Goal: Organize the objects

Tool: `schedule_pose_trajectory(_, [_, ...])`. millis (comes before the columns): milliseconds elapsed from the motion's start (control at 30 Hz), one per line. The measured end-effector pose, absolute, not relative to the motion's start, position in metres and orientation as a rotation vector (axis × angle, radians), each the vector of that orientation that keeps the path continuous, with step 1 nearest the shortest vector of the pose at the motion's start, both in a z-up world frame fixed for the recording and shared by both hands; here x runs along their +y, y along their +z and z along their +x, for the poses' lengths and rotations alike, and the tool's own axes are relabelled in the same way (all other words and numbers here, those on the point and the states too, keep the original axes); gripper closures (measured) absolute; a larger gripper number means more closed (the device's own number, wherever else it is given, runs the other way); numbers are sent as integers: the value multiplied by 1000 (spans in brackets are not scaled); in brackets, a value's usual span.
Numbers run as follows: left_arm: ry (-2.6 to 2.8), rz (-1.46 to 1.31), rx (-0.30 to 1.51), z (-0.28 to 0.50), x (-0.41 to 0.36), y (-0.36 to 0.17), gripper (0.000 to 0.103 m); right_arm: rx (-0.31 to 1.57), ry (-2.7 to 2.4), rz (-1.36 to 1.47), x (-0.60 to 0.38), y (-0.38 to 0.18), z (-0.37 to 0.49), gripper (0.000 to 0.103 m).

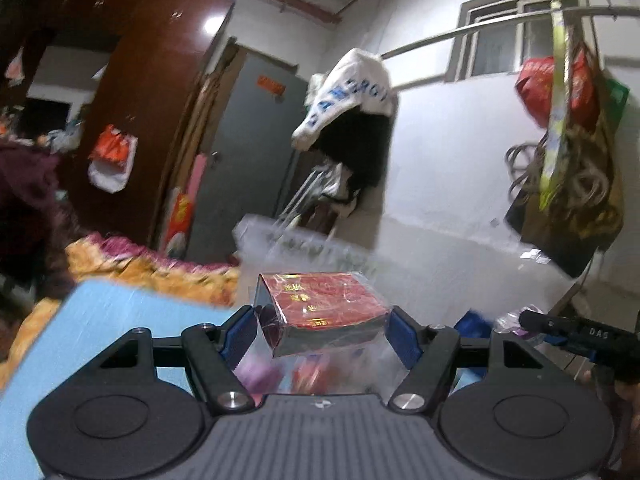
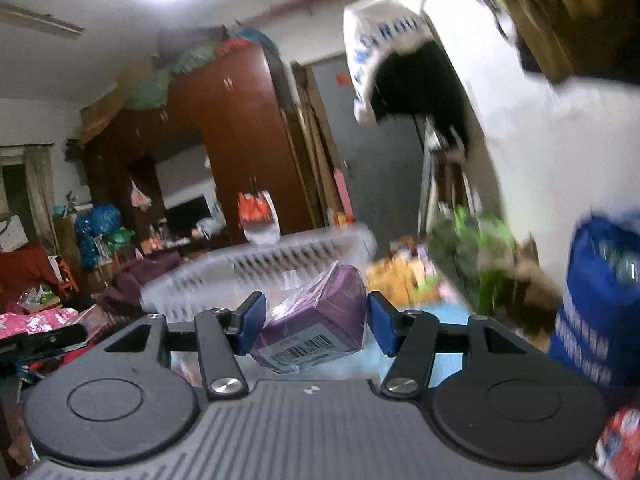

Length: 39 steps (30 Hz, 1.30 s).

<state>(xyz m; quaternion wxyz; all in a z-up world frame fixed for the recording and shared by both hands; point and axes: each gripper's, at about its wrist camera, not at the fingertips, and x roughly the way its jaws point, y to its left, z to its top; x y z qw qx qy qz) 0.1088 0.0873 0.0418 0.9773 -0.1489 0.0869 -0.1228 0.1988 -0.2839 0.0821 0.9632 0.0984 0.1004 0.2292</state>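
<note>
Left hand-held gripper (image 1: 322, 330) clamps a red box (image 1: 324, 308); right hand-held gripper (image 2: 316, 322) clamps a purple box (image 2: 316, 320). Both are raised near the white basket (image 2: 280, 260), not yet stowed.

Brown wardrobe (image 1: 132, 92) left, grey door (image 1: 248, 152) beside it; window (image 1: 520, 36) w/ bags (image 1: 560, 92) hung nearby.

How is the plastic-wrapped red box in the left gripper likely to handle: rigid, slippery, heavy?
The red box probably stays rigid: its edges look straight between the left gripper fingers. Its glossy loose wrap may slip against the pads. It sits tilted, so it could rotate. Weight cannot be judged.
</note>
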Motion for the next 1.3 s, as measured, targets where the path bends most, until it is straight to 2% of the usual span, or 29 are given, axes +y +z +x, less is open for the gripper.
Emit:
schedule_pose_trajectory(200, [-254, -244, 271, 199, 59, 107, 29, 232, 450, 53, -214, 146, 269, 44])
schedule_pose_trajectory(367, [-229, -265, 435, 263, 50, 93, 29, 425, 454, -15, -177, 129, 336, 43])
schedule_pose_trajectory(400, [-238, -282, 471, 270, 51, 87, 26, 434, 455, -10, -175, 126, 339, 41])
schedule_pose_trajectory(433, [-244, -294, 495, 274, 52, 82, 23, 441, 454, 3, -174, 125, 342, 33])
schedule_pose_trajectory(500, [-242, -274, 468, 269, 51, 80, 4, 440, 460, 39, -181, 124, 337, 15])
schedule_pose_trajectory(567, [-226, -254, 434, 253, 52, 84, 1, 402, 471, 46, -194, 128, 320, 14])
schedule_pose_trajectory(633, [-251, -241, 381, 223, 58, 88, 0, 330, 511, 64, -219, 127, 291, 0])
schedule_pose_trajectory(733, [-260, -212, 320, 171, 68, 78, 0, 310, 562, 78, -248, 99, 249, 0])
schedule_pose_trajectory(900, [-199, -164, 420, 118, 81, 19, 0, 424, 638, -62, -252, 31, 226, 0])
schedule_pose_trajectory(1000, [-175, -217, 504, 119, 95, -9, 0, 496, 674, -58, -244, 17, 242, 6])
schedule_pose_trajectory(1100, [-179, -236, 529, 124, 101, -16, 0, 538, 691, -101, -230, 11, 248, 15])
schedule_pose_trajectory(1167, [-177, -217, 550, 129, 98, -17, 0, 546, 675, -144, -223, 4, 242, 16])
schedule_pose_trajectory(1200, [-178, -205, 564, 131, 97, -16, 0, 548, 664, -152, -221, 1, 238, 23])
schedule_pose_trajectory(1233, [-168, -192, 585, 133, 93, -17, 0, 553, 660, -149, -224, -1, 238, 35])
schedule_pose_trajectory(1300, [-139, -163, 605, 136, 85, -17, 0, 569, 667, -135, -228, -5, 231, 44])
